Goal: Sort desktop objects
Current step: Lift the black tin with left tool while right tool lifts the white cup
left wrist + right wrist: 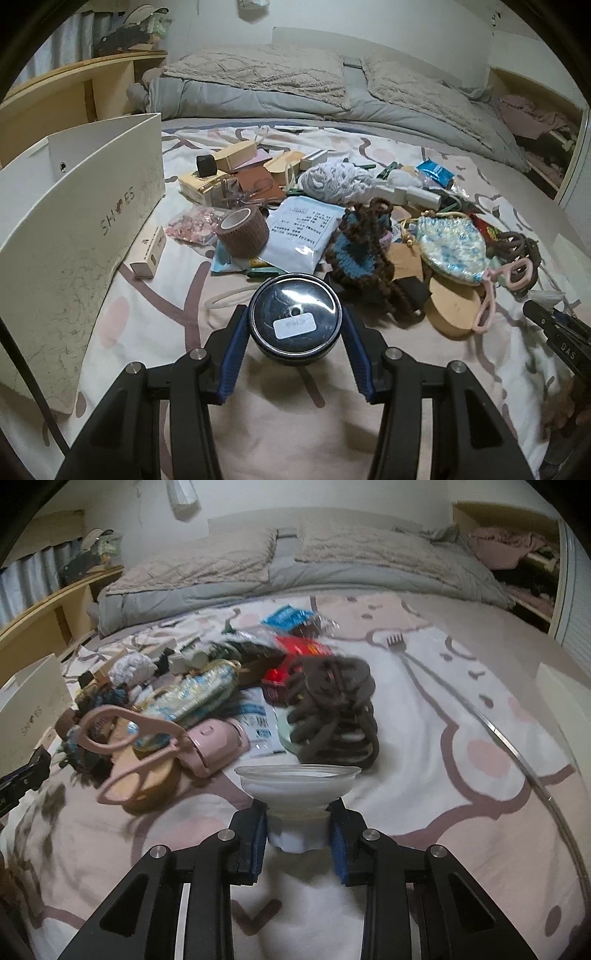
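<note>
My left gripper (294, 325) is shut on a round dark tin (295, 306) with a glossy lid and a white label, its blue pads (236, 343) against the tin's sides, just above the patterned bedsheet (155, 317). My right gripper (298, 812) is shut on the narrow white base of a clear, cup-shaped plastic piece (297, 779) with a wide rim. A heap of small objects lies beyond both grippers: a brown tape roll (242, 232), a brown-and-blue crochet piece (364, 243), a pale knitted pouch (454, 247) and pink scissors (125, 738).
An open white shoe box (74, 206) stands at the left, with a small white carton (149, 253) beside it. A brown cord bundle (332, 705) and a pink device (214, 742) lie ahead of the right gripper. Pillows and a grey quilt (258, 92) are at the back.
</note>
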Available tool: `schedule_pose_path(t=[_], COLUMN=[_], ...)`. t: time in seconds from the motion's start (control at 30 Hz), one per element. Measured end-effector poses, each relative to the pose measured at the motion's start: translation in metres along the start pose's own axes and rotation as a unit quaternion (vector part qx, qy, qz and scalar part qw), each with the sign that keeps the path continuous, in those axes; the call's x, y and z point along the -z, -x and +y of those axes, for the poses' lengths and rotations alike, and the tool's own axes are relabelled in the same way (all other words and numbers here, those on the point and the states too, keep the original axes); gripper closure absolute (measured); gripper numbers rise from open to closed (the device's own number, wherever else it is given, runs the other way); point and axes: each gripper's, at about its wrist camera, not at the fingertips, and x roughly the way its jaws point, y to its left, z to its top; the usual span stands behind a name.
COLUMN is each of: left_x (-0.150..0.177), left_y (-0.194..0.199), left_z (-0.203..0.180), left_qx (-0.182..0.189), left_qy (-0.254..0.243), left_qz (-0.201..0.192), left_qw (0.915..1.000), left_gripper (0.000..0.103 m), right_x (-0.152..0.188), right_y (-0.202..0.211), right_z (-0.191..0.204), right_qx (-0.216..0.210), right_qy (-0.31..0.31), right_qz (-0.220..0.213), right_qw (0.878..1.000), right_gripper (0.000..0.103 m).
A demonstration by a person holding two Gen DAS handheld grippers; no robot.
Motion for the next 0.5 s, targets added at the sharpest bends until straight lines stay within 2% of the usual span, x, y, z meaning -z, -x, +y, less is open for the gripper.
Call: schedule_pose_path(t=[0.5], left_x=[-0.017], left_y=[0.034], left_z=[-0.004], left_qx=[-0.004], left_qy=[-0.001], left_qz=[-0.037], left_qw=[0.9993], left_gripper=[0.053], right_x=[-0.022], right_y=[0.038], right_z=[0.025], right_qx=[-0.016], right_qy=[0.027], right_qz=[-0.049], right_qw=[0.998], right_gripper=[0.073])
